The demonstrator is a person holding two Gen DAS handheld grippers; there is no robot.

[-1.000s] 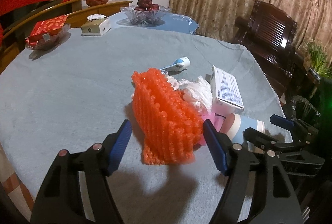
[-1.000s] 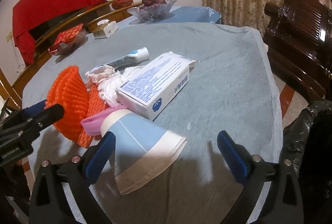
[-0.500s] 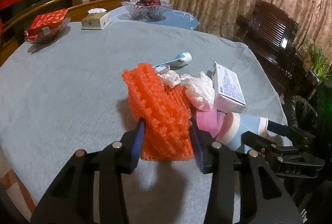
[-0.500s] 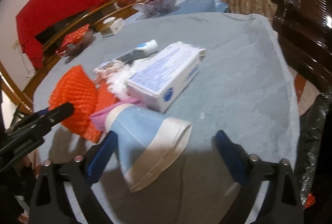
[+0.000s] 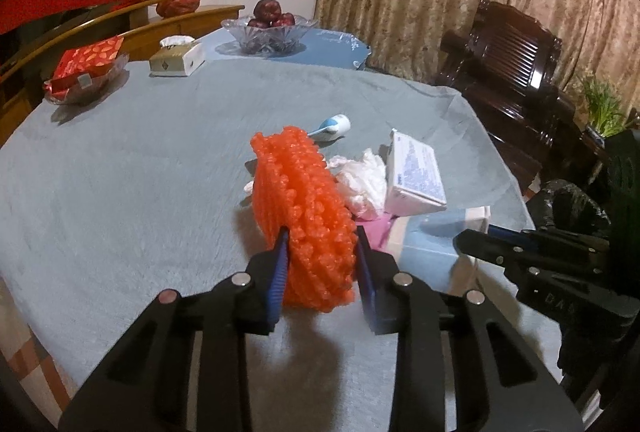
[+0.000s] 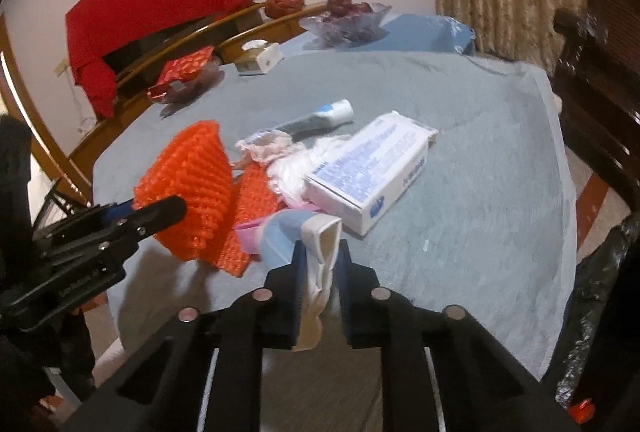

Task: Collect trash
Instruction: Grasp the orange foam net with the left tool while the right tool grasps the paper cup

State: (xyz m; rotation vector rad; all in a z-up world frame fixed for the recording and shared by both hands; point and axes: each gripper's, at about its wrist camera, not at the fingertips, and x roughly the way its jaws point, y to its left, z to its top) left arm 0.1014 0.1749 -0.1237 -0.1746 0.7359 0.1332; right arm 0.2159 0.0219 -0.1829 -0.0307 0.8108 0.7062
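An orange foam net [image 5: 304, 216] stands on the grey tablecloth [image 5: 140, 171]. My left gripper [image 5: 322, 236] is closing, and both blue pads press into the net's near end. In the right wrist view, my right gripper [image 6: 322, 252] is closing on a blue-and-white paper cup [image 6: 288, 232], whose white rim is squashed flat between the pads. Behind the cup lie a white printed box [image 6: 372, 167], crumpled tissue [image 6: 288, 167], a pink scrap [image 6: 248, 236] and a white-and-blue tube [image 6: 320, 117]. The net [image 6: 192, 183] hides part of the pile.
At the table's far side are a glass fruit bowl [image 5: 274, 27], a tissue box [image 5: 178, 55] and a dish of red packets [image 5: 86, 67]. A dark wooden chair [image 5: 512, 59] and a black trash bag [image 5: 568, 203] stand off the right edge.
My left jaws came in from wide apart and now squeeze the orange net. The right jaws snapped shut on the paper cup, flattening it, and rose a little.
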